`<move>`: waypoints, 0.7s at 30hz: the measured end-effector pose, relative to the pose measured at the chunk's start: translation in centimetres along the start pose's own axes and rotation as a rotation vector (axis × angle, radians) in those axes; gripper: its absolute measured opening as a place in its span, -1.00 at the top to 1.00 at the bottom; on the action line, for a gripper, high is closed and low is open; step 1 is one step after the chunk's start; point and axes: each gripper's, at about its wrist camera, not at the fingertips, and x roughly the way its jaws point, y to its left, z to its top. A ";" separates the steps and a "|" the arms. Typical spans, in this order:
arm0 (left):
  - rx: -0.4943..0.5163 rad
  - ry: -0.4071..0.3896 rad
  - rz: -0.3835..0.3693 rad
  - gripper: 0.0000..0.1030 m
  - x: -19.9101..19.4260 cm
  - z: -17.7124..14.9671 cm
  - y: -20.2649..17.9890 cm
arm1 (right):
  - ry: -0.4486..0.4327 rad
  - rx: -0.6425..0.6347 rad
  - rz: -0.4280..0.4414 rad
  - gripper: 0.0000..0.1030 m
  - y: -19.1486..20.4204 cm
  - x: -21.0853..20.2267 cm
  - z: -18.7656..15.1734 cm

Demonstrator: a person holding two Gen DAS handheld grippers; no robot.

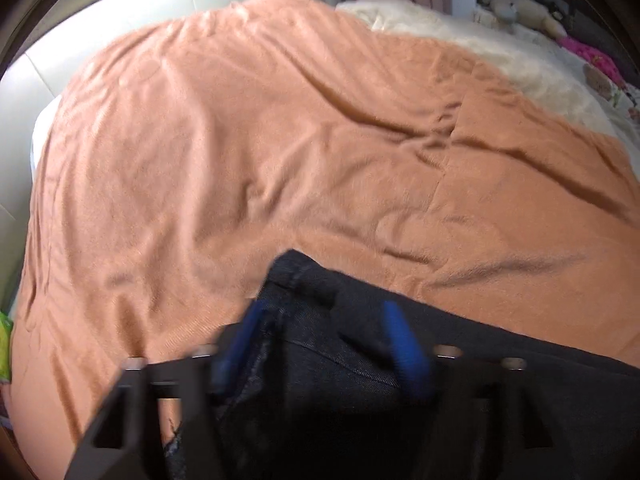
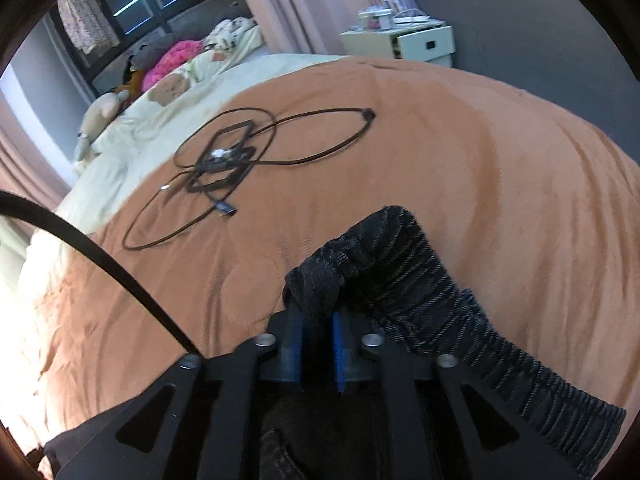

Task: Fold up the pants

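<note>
Dark denim pants (image 1: 320, 384) lie on the orange blanket (image 1: 280, 140) at the near edge of the left wrist view, one end (image 1: 296, 272) pointing away. My left gripper (image 1: 322, 344) straddles them with its blue pads (image 1: 404, 344) wide apart, clear of the cloth. In the right wrist view the ribbed elastic waistband (image 2: 400, 264) arches up off the blanket (image 2: 480, 160). A bunched fold of it stands between the blue pads (image 2: 298, 344) of my right gripper (image 2: 318, 344). These jaws are partly apart and the fold sits loose in the gap.
A tangle of black cable with a small device (image 2: 240, 152) lies further out on the blanket. A cream cover (image 1: 460, 40), soft toys (image 1: 516, 12) and a pink bundle (image 2: 172, 60) sit at the head of the bed. A white nightstand (image 2: 404, 40) stands behind it.
</note>
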 end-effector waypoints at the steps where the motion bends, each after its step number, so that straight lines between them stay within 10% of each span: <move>1: -0.001 -0.030 0.000 -0.62 -0.8 0.0 0.4 | -0.016 -0.005 0.010 -0.06 -0.1 -0.6 0.0; 2: -0.006 -0.045 -0.004 -0.62 -1.4 0.1 0.8 | -0.049 -0.012 0.009 -0.57 -0.4 -1.6 -0.2; 3: -0.013 -0.043 -0.016 -0.62 -1.9 0.1 1.3 | -0.084 -0.028 0.017 -0.67 -0.4 -2.9 -0.5; 16: -0.036 -0.037 -0.051 -0.62 -8.3 -5.1 8.2 | -0.057 -0.187 0.023 -0.67 -2.7 -11.1 -4.3; 21: -0.051 -0.009 -0.066 -0.32 -9.8 -8.1 10.6 | -0.040 -0.189 0.030 -0.67 -3.9 -14.0 -6.0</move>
